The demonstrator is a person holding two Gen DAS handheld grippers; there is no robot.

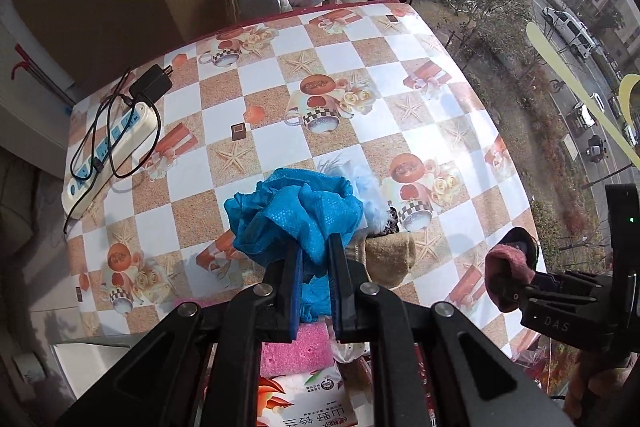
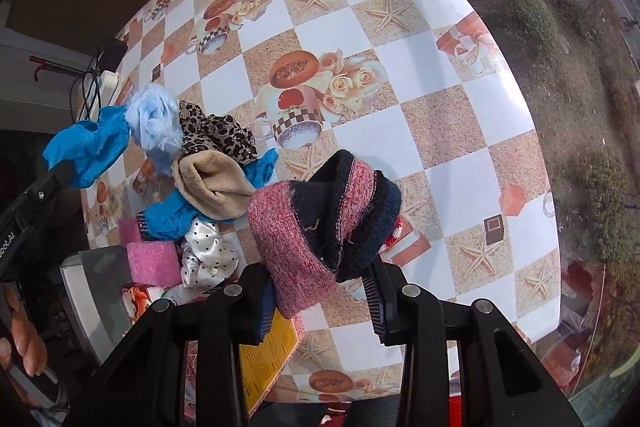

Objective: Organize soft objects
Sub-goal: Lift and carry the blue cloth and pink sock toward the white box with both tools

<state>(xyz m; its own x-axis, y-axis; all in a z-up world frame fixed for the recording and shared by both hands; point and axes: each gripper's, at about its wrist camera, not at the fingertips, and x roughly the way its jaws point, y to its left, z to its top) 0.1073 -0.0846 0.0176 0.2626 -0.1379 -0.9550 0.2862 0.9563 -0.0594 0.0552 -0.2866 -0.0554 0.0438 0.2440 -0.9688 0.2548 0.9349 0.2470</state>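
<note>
Fingers of the left gripper are clenched on a blue cloth, lifted clear of the tabletop; the right gripper pinches a pink and navy knitted sock. Both seem only just picked. A beige sock, leopard cloth, dotted cloth and pink sponges remain heaped, so most sorting looks undone.

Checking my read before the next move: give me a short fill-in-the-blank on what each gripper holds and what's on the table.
1. The left gripper is shut on a crumpled ____ cloth.
2. The right gripper holds a pink and ____ knitted sock.
3. The power strip on the table is nearer the ____ gripper.

Missing words: blue; navy; left
</note>
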